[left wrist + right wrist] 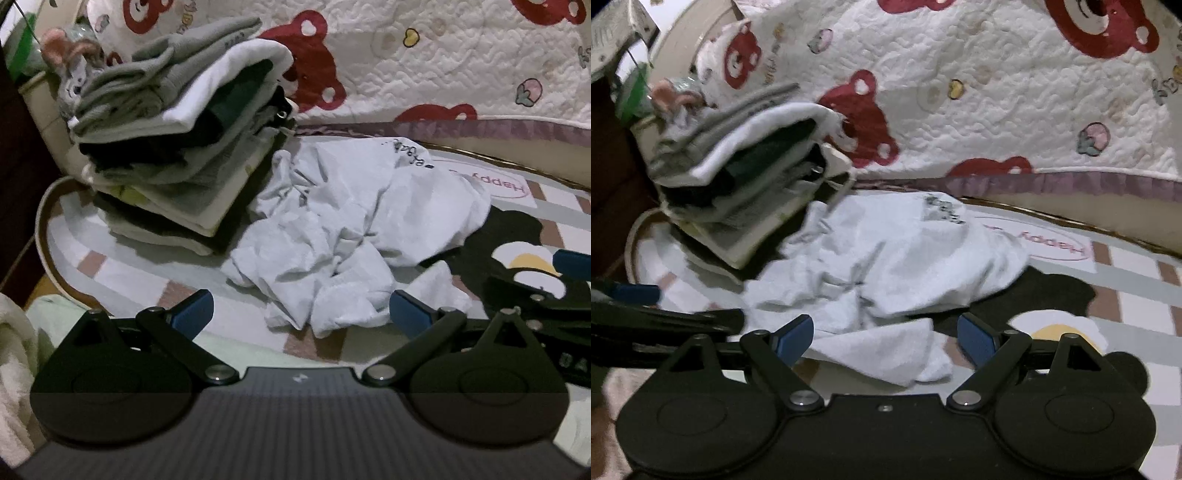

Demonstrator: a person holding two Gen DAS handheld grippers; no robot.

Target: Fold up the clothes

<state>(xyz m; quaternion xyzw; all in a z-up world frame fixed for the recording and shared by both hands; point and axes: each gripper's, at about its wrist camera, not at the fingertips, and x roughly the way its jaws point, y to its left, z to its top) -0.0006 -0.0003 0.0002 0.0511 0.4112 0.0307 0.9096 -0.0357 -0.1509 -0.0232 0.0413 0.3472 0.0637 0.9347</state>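
A crumpled white garment [354, 236] lay mid-frame, a folded stack [177, 147] at upper left. Both the left gripper [301, 314] and right gripper [886, 338] gaped wide, holding nothing.

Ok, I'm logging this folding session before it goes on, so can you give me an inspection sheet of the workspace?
Surface: patterned mat with checks, a black cartoon figure and a "Happy" label, partly covered.
Job's things: crumpled white garment lying unfolded in the middle; stack of folded clothes behind it to the left, leaning.
Clutter: small plush toy behind the stack.
Grippers: left hand-held gripper open, low at the garment's near edge, holding nothing; right hand-held gripper open, a garment corner between its blue pads, not clamped.
Cables: nothing seen.
Surroundings: white quilt with red bear print rising behind the mat.
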